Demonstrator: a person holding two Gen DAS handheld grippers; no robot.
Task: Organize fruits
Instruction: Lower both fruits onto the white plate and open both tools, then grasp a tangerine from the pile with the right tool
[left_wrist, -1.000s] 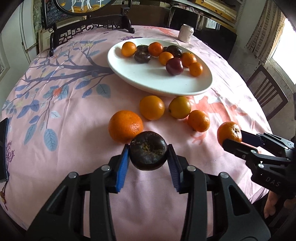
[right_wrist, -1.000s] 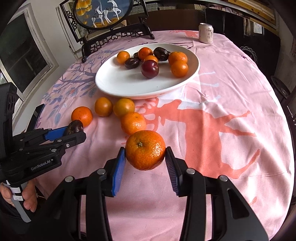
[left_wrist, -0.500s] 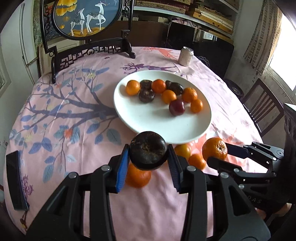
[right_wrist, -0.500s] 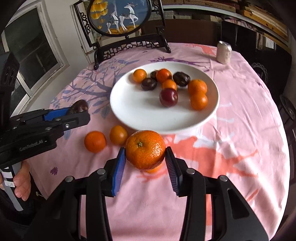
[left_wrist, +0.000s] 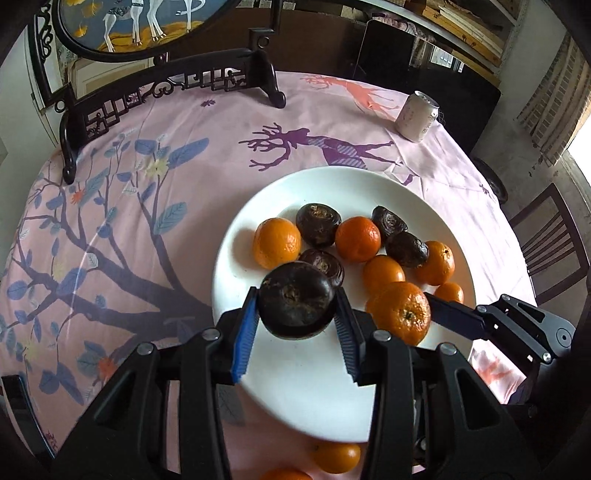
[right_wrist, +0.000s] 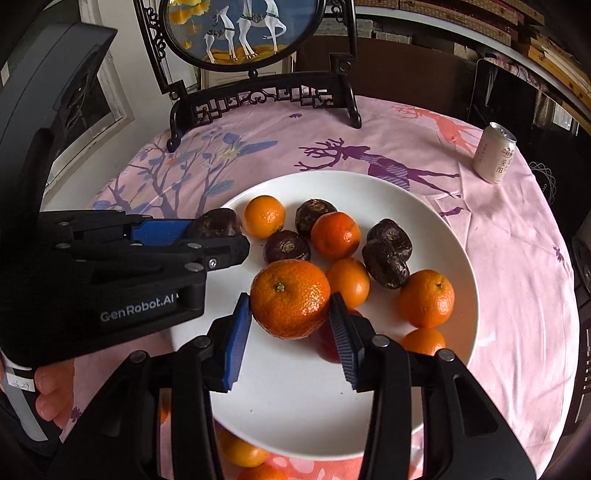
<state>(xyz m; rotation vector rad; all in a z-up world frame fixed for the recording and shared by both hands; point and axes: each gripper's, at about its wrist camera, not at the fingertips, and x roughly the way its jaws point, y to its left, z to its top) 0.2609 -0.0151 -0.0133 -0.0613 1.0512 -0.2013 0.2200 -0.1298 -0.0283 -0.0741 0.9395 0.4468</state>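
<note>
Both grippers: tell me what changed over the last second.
Both moved forward from the near table edge to over the white plate. The left gripper carried its dark fruit along, the right gripper its orange. Neither let go. The plate's fruit and the can stayed put.

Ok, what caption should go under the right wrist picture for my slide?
Right gripper holds a mandarin over the white plate of fruit.
</note>
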